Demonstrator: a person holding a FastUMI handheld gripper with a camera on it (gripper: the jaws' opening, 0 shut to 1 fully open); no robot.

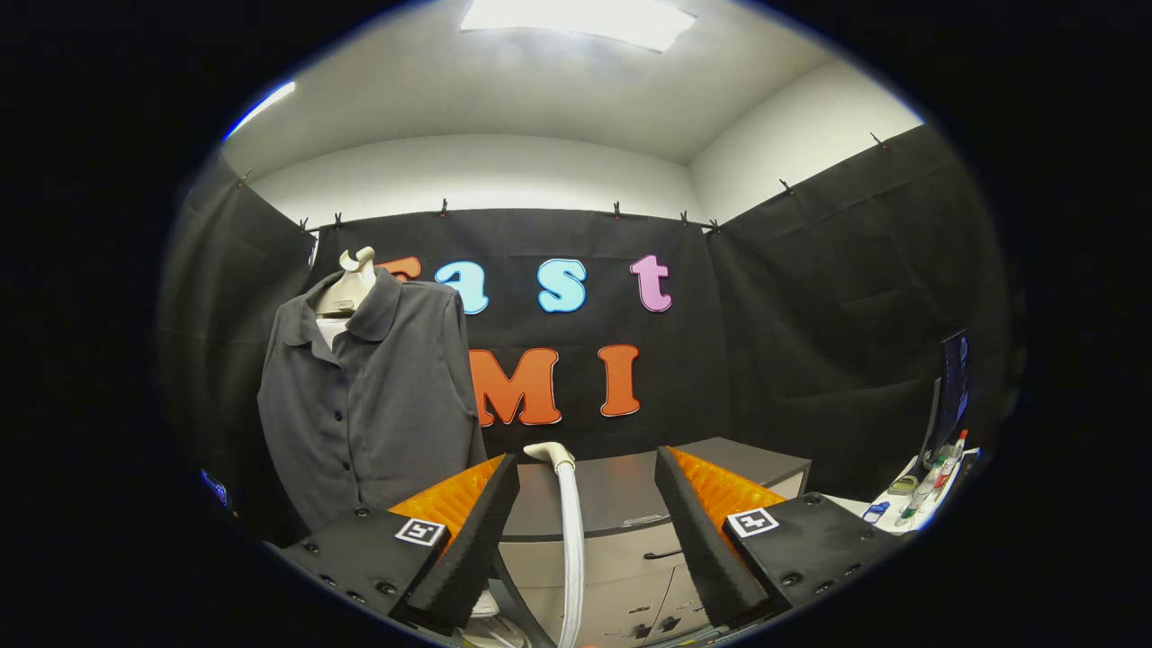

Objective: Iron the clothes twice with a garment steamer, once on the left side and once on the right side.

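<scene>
— Grey cloth, that shirt (373, 405). It hangs on a pale dummy (346, 288), off to the left and past the fingers. It looks soft and floppy, so I think it will swing if you push it hard.

— And the steamer?

— From the gripper's own camera I see a white hose (570, 540) going up between the two fingers. At the top sits a pale curved end (549, 452), just ahead of the fingers. I think that is the steamer head, but it is small, so I can't be sure.

— Is the gripper (585, 472) holding it?

— No. The fingers are wide apart, with nothing between them but the hose, and they don't touch it.

— Where should it grab?

— On the hard bit at the top, I'd say. The hose looks bendy and smooth, so it could slip or flop. The head looks light, but the hose will drag on it.

— What's behind?

— A grey cabinet (720, 463) with drawers, close behind the hose.
</scene>
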